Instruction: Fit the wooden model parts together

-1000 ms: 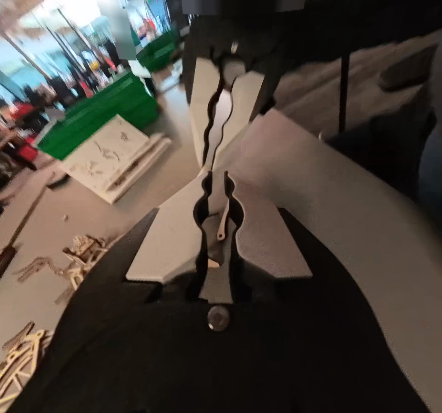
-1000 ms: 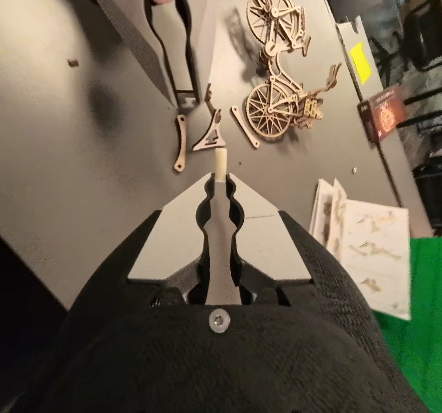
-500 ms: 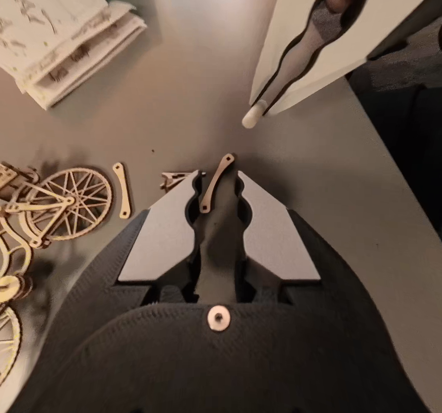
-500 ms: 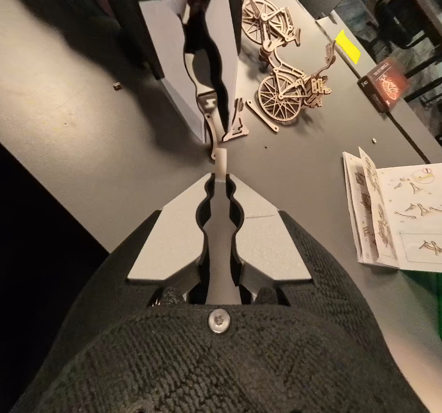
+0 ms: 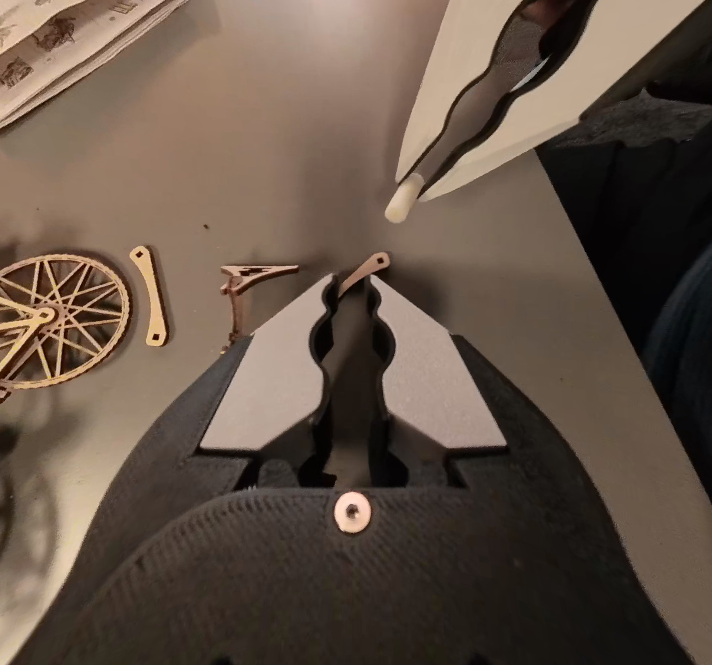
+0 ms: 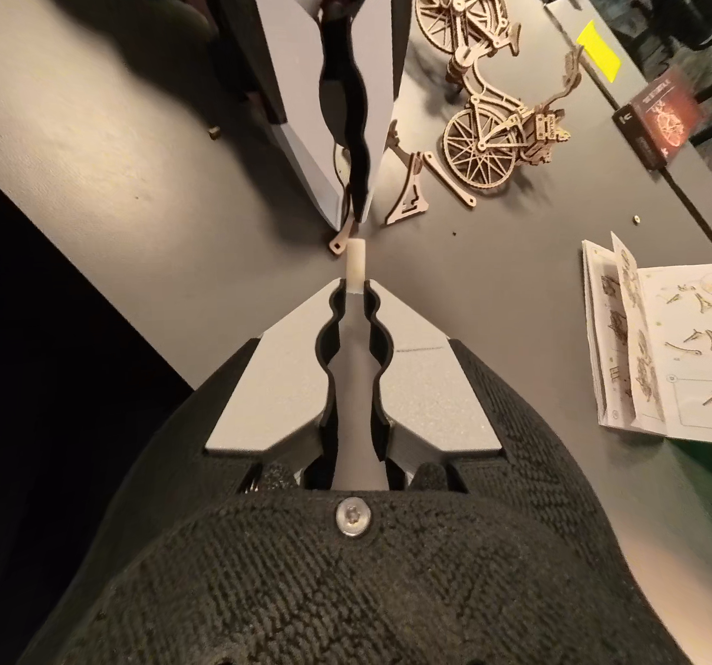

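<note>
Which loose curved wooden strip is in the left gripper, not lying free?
The thin curved wooden strip pinched at the left gripper tips. The paler curved wooden strip lies free beside the spoked wooden wheel.

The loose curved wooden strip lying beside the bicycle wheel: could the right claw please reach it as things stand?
Probably not directly: the right claw is already shut on a short white peg, and the left claw stands between it and that curved wooden strip.

The left hand-held gripper (image 5: pixel 353 278) and right hand-held gripper (image 6: pixel 354 280) point tip to tip, each nearly closed on something.
</note>
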